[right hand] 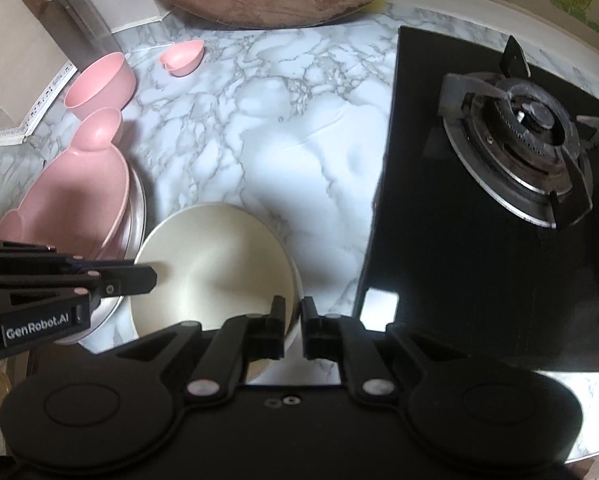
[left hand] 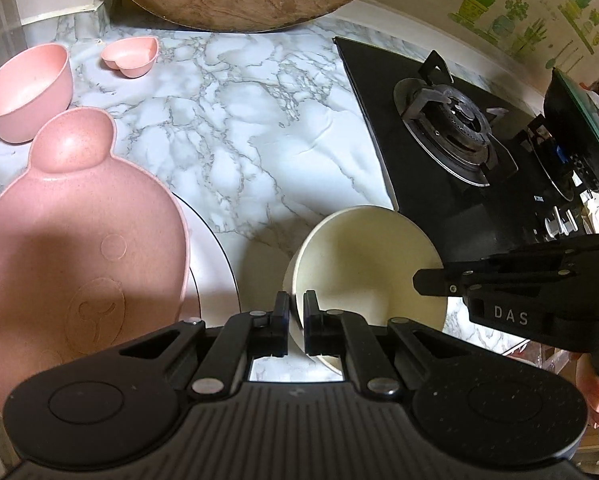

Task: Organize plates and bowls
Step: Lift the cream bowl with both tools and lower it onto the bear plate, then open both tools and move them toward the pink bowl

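Left of both fingers: pink bowl (left hand: 27, 92) and heart dish (left hand: 130, 57) are sitting far up on the worktop (left hand: 259, 120), well apart from the grip. The pink plate (left hand: 79, 240) is lying nearer, stacked on a white plate (left hand: 215, 264), probably the sorting pile for flat ware.

Centre: cream bowl (left hand: 363, 264) is sitting between the two grippers, tilted, rim facing the cameras. Left gripper (left hand: 297, 324) is pinching the bowl's left rim, one finger inside the wall, one outside. Right gripper (right hand: 293, 328) is pinching the opposite rim the same way. Judgement: the two-sided hold is keeping the bowl steady for carrying toward the pink pieces. Whether its base is touching the worktop, cannot tell.

Both grippers are pointing steeply down, angled toward each other across the bowl.

Right of the fingers: the stove (right hand: 499, 200), just beside the bowl, no crockery on it.
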The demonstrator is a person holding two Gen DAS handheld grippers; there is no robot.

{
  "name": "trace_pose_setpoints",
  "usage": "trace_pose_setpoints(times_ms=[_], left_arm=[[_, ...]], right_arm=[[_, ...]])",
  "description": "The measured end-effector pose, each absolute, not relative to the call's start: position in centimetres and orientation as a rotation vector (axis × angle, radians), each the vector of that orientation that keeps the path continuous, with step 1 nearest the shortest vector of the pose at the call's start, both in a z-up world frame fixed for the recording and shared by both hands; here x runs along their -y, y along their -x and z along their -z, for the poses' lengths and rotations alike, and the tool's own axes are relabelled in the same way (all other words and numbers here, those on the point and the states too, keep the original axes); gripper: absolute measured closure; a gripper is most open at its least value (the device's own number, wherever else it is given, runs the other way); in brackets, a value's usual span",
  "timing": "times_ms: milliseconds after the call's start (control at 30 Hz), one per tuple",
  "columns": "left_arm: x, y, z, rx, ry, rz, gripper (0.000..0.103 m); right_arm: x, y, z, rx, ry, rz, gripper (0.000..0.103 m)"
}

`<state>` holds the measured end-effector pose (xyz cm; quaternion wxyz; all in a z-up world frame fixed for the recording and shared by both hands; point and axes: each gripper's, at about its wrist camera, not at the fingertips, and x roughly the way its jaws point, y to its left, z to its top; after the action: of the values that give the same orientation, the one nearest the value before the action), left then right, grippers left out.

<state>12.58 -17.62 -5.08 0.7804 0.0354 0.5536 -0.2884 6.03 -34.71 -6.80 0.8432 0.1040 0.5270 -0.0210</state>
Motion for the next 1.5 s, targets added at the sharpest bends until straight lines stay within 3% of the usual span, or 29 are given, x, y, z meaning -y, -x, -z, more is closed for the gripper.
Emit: trace_pose_setpoints(times_ms=[633, 767, 1000, 1500], left_arm=[[17.2, -13.1, 6.1, -1.24, -0.058, 0.627, 0.098], [17.3, -13.2, 5.9, -1.248, -0.059, 0.641, 0.098], [17.0, -13.3, 5.6, -1.25, -0.059, 0.655, 0.098], [12.7, -14.8, 0.2, -1.054, 0.025, 0.592, 0.097]], right_arm=[[34.6, -6.4, 7.6, -1.14, -0.235, 0.05, 0.094], [34.6, -6.6, 7.6, -1.143, -0.233, 0.044, 0.086], [34.9, -6.5, 6.7, -1.12, -0.214, 0.054, 0.082], [31.7, -8.6, 0.9, -0.952, -0.186, -0.097, 0.079]])
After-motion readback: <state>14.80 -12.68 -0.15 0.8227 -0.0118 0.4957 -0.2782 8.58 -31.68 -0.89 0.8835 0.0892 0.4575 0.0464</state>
